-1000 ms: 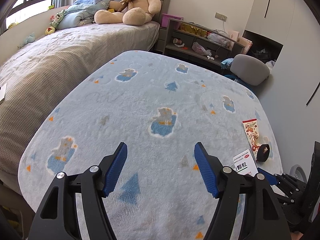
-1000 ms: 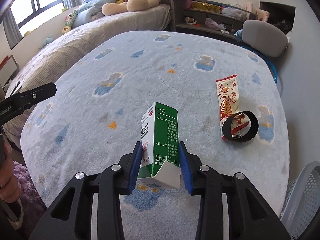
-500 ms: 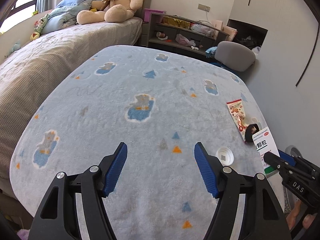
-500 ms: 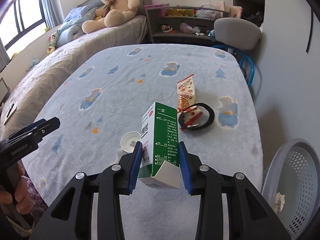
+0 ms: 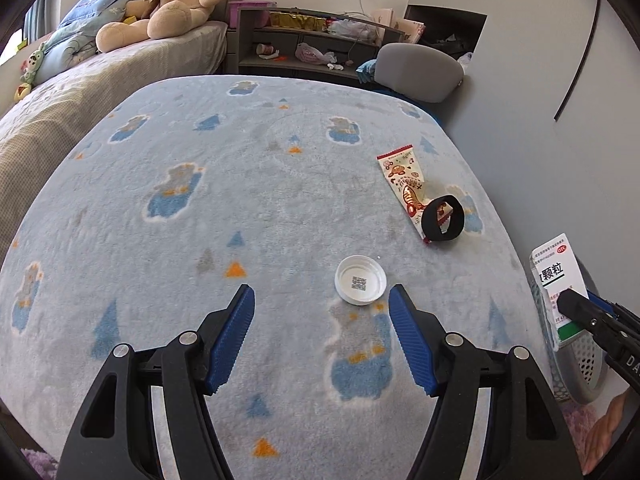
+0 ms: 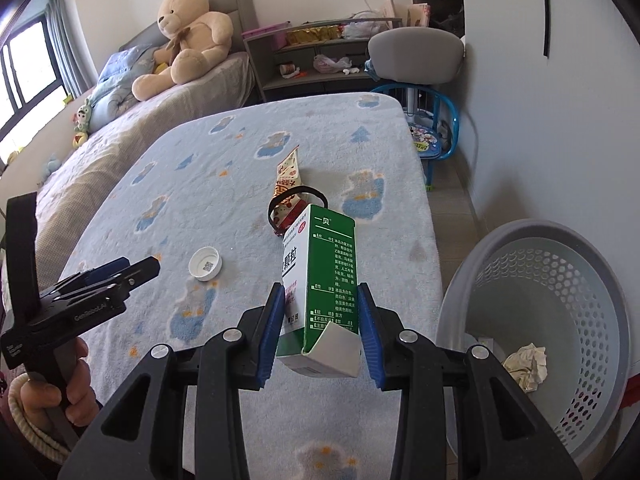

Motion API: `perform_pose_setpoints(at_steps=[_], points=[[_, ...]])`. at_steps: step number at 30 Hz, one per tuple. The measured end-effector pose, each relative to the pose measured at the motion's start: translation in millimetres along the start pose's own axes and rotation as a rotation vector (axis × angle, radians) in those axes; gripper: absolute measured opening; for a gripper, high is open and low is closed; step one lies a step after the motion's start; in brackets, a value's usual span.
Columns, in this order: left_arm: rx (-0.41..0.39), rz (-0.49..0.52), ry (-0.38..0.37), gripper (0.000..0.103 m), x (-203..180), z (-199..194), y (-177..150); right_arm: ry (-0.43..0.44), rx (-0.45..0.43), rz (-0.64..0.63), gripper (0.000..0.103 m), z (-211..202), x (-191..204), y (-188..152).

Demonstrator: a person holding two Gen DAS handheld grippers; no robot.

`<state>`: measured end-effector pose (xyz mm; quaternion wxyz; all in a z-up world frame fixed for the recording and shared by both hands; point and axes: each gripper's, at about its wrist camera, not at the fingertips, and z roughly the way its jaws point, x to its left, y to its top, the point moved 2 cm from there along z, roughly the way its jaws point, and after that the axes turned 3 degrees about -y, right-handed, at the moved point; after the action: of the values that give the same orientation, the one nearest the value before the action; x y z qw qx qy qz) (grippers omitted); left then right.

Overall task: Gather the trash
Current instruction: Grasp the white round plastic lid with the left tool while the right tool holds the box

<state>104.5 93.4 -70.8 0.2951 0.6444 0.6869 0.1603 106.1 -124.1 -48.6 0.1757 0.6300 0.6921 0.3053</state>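
The fingers (image 6: 273, 330) of the right gripper (image 6: 320, 330) are clamped on a green and white box (image 6: 320, 280), held above the blanket's (image 5: 240, 200) edge beside a grey basket (image 6: 560, 280) where crumpled paper (image 6: 526, 364) lies. The left gripper (image 5: 320, 336) is held apart and empty over a white cap (image 5: 360, 279). A snack wrapper (image 5: 406, 184) is seen beyond, seemingly threaded through a black band (image 5: 444, 225).

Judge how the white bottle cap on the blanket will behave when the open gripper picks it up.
The white cap lies flat, hollow side up, so it probably won't roll. It looks thin, probably light and stiff. Sunk in the plush blanket, its low rim may slip from the fingers.
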Motion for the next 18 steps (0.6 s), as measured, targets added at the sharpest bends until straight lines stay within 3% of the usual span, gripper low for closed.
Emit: perform_pose_setpoints(at_steps=[8,13,18], points=[[0.058,0.02,0.001,0.067,-23,41,0,0.023,-0.007,0.026,0.036,-4,-15,-8],[0.095,0.034,0.054,0.067,-25,66,1,0.041,-0.001,0.043,0.036,-5,-21,-15],[0.081,0.094,0.118,0.066,-35,77,4,0.057,0.007,0.065,0.036,-5,-28,-23]])
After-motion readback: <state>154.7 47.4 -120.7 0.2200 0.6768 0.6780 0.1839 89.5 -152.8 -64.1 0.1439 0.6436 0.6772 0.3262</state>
